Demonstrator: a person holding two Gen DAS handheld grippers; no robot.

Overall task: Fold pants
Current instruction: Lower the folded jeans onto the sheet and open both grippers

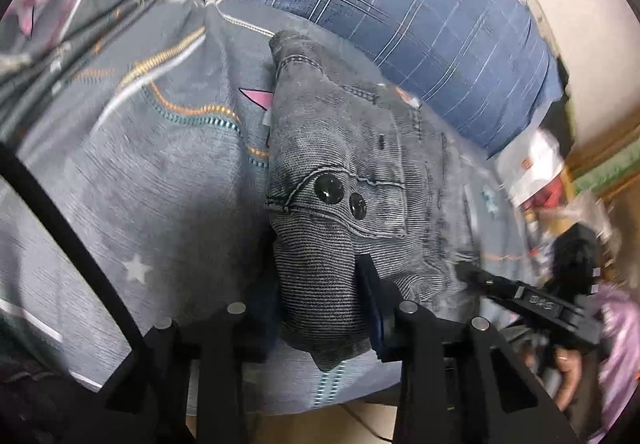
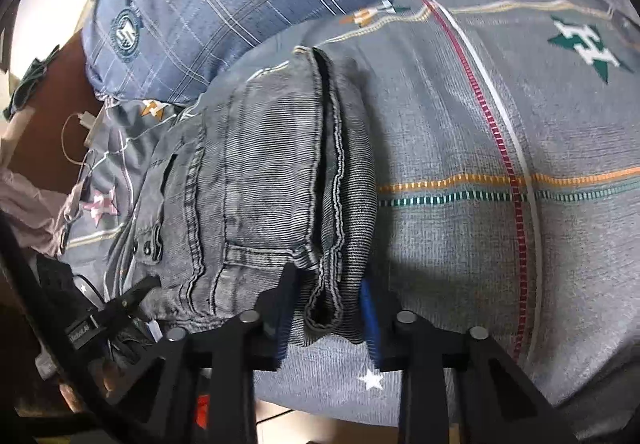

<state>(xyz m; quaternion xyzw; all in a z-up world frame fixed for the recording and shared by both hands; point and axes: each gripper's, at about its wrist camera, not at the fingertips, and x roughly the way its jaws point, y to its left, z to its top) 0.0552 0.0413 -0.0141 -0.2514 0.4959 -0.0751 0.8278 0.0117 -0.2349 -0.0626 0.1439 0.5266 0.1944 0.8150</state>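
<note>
Pants lie on the bed in front of you, a grey ribbed denim bundle, washed pale on the panels and darker in the fine cross-lines. Under them your sheet is a soft grey weave printed with white stars and dashed orange and teal stripes. Behind it sits a plump blue pillow with a thin white check. The pants are folded lengthwise into a thick, rounded roll; from your right wrist you see the stacked hem edges with pale stitching running along the top, and a seamed pocket panel beside them. From your left wrist a pocket flap with two glossy black snaps faces you.

Your left gripper is clamped on the near end of the roll, cloth bulging between the fingers. Your right gripper is pinched on the hem end, the blue pad of one finger pressed against the fabric.
</note>
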